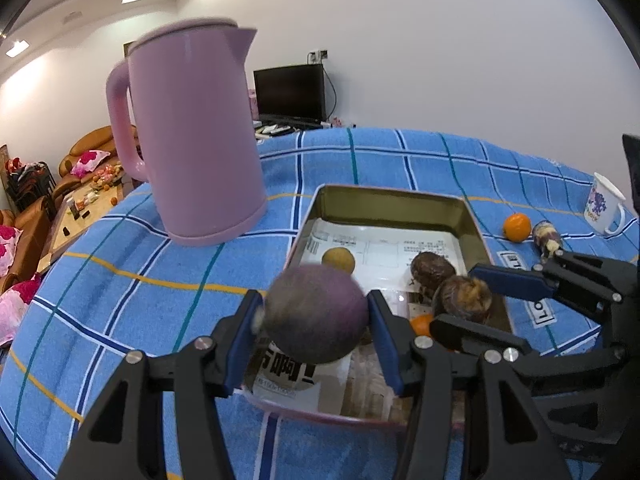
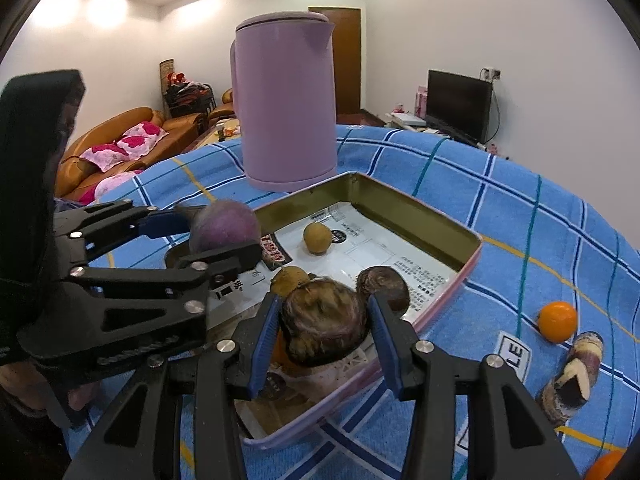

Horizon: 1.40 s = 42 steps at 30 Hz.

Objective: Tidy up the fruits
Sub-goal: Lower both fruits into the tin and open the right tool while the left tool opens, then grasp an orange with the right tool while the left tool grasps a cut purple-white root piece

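Observation:
A round purple fruit (image 1: 316, 312) hangs over the near left corner of the gold metal tray (image 1: 392, 194), and my left gripper (image 1: 314, 304) is shut on it. The fruit looks blurred while the fingers look sharp. My right gripper (image 2: 323, 304) is shut on a brown hairy taro (image 2: 324, 324) low over the tray's (image 2: 420, 208) near end, above an orange (image 2: 280, 352). Inside the tray, on printed paper, lie a yellow-brown fruit (image 2: 317, 239) and a second taro (image 2: 384, 282). From the right wrist view, the left gripper (image 2: 220, 236) comes in from the left.
A tall pink kettle (image 1: 192, 132) stands on the blue checked cloth just beyond the tray's far left corner. Right of the tray lie an orange (image 2: 557, 320) and a cut taro piece (image 2: 576, 376). A printed mug (image 1: 602, 204) stands further right.

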Tool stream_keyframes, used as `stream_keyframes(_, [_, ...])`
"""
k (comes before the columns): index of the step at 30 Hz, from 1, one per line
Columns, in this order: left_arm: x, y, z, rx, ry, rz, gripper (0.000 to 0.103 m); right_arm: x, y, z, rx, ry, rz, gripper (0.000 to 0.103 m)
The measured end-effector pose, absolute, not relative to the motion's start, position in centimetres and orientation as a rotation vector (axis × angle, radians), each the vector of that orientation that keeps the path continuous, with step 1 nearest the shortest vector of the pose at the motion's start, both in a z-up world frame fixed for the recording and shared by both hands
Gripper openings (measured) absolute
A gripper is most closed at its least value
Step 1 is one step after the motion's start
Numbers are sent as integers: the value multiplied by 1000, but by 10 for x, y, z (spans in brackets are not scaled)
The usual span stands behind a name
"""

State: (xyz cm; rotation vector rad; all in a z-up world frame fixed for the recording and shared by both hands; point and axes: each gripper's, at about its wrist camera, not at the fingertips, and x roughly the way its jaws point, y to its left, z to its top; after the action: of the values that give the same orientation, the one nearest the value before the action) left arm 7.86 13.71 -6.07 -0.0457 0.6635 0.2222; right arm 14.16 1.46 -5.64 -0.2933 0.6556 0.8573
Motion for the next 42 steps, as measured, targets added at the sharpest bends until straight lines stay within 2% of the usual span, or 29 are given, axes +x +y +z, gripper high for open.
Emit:
stream_keyframes(3, [68, 135, -48, -41, 621, 236, 59, 139, 9, -50, -261, 639, 873, 57])
stream_keyframes(6, [59, 136, -33, -58, 578, 244, 77, 135, 1, -43, -247, 623, 862, 60])
stream_keyframes(7, [55, 135, -28, -62, 560, 245, 79, 134, -2, -41, -249, 622, 857, 60])
stream_keyframes(11, [53, 120, -16, -61, 539, 212, 79, 127, -30, -32, -244, 607, 809, 60])
stream_keyframes(15, [61, 88, -15, -36, 545, 154, 83, 128, -81, -26, -214, 605, 711, 60])
stream_keyframes(25, [98, 3, -31, 6, 644, 4, 83, 150, -208, -30, -163, 652, 386, 60])
stream_keyframes(42, [137, -50, -55, 47, 742, -63, 83, 171, -234, -70, -125, 829, 387, 60])
